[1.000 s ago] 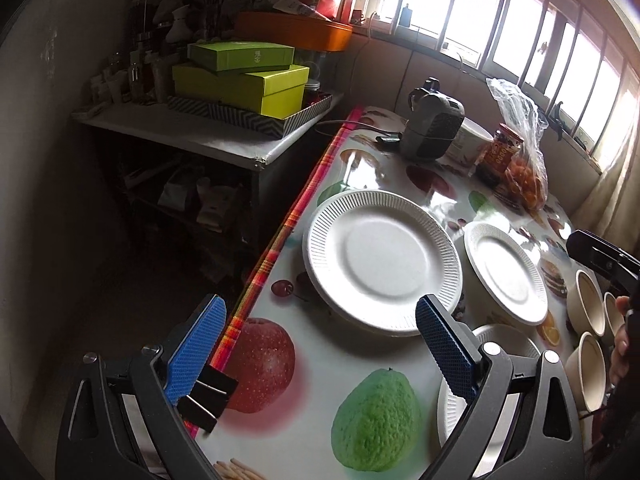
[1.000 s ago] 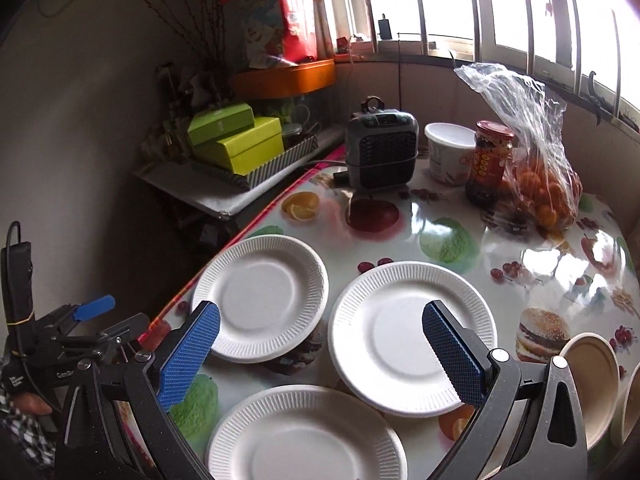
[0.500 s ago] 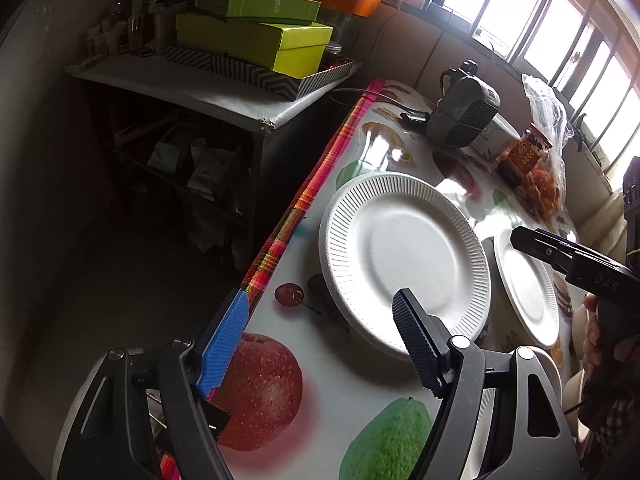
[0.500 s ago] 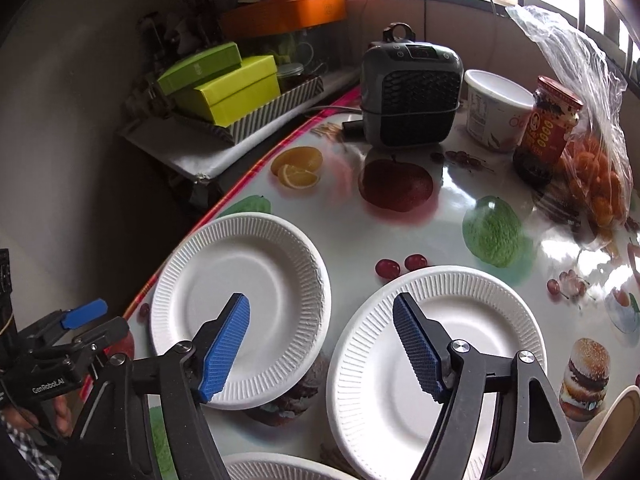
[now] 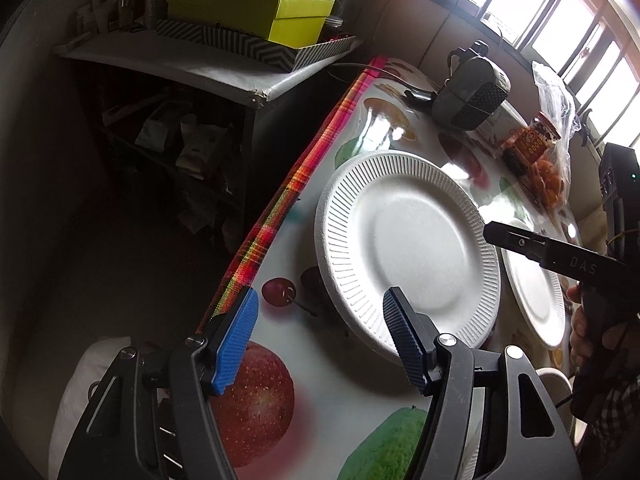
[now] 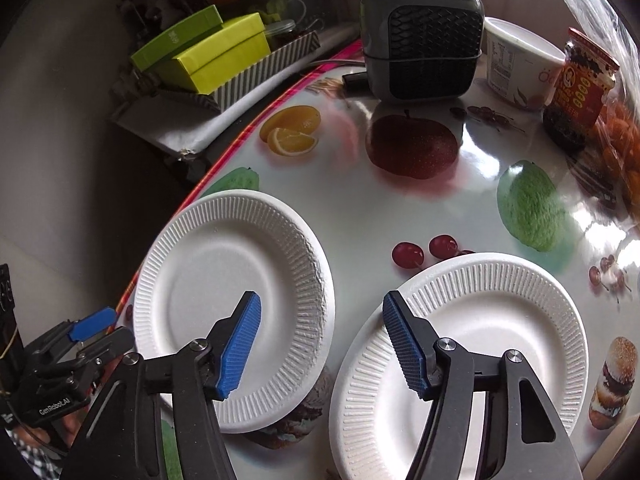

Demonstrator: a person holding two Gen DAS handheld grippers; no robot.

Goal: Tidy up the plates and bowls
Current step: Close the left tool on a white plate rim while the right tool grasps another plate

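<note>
Reach step — left gripper (image 5: pixel 320 340) and right gripper (image 6: pixel 320 340), jaws half-wide, closing, empty; next pinch a plate (image 6: pixel 236 300) rim — stack on other plate (image 6: pixel 472 352).

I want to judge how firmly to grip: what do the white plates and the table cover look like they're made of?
Plates: probably pressed paper, matte white, with fine ribbed rims and thin edges. Table cover: likely glossy plastic or vinyl, printed with fruit, showing bright window glare.
</note>
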